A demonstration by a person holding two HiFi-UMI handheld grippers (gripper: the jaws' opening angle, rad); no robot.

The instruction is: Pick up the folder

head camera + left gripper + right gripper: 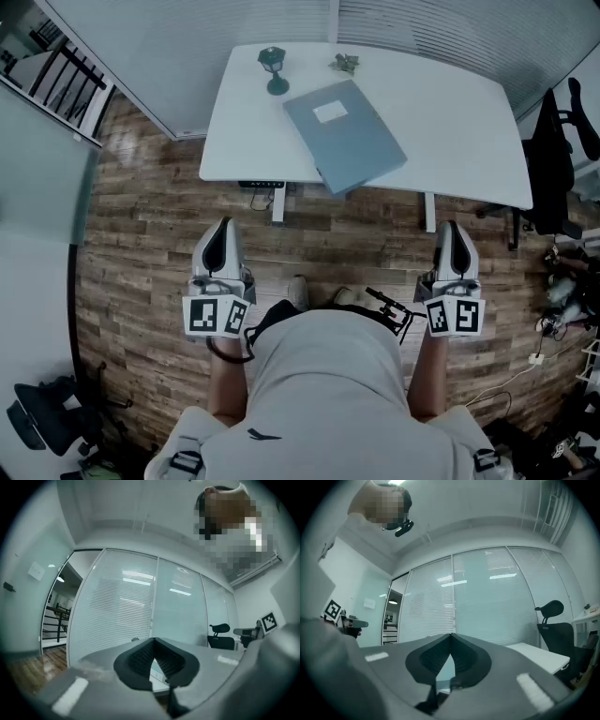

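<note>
A grey-blue folder with a white label lies at an angle on the white table, one corner hanging over the near edge. My left gripper is held level well short of the table, shut and empty. My right gripper is likewise shut with nothing in it, at the same distance from the table. In the left gripper view the shut gripper points toward the table and a sliver of the folder shows behind it. The right gripper view shows its gripper closed tip to tip, facing the glass wall.
A small green lamp and a small plant-like object stand at the table's far side. A black office chair is at the right. Glass walls with blinds run behind the table. Cables and clutter lie on the floor at right.
</note>
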